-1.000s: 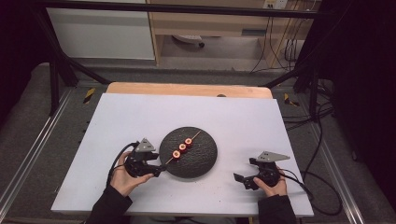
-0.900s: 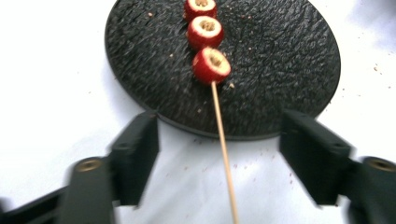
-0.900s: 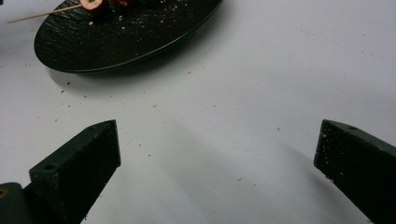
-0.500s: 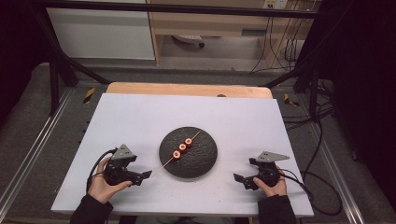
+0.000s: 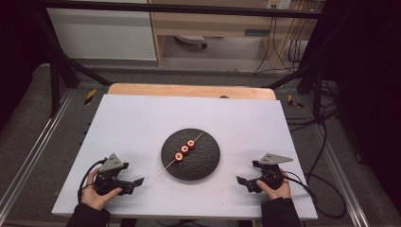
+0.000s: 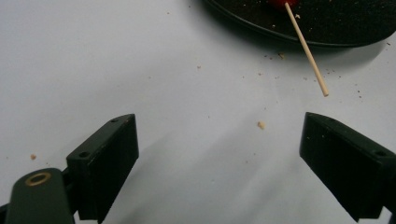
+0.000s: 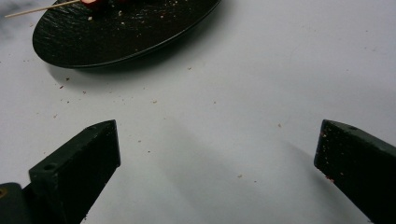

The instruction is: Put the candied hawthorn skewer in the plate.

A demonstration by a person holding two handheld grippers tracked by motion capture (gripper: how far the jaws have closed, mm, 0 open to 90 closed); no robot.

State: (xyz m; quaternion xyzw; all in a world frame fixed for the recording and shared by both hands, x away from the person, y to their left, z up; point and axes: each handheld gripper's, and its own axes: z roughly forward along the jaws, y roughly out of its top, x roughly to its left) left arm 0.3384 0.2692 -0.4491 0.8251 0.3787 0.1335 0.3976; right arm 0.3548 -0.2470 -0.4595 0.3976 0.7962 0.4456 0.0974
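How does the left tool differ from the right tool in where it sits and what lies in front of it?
The left tool sits to the lower left of the black plate, the right tool to its lower right. The skewer points its bare wooden end off the plate's rim toward the left tool; the right tool faces the plate's plain side. The left tool's jaws have just been opening, with nothing between them. Both stand open, low over the white table, each in one hand.

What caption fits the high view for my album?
A skewer with three red pieces lies on a black plate, while the open left claw and right claw rest at either side.
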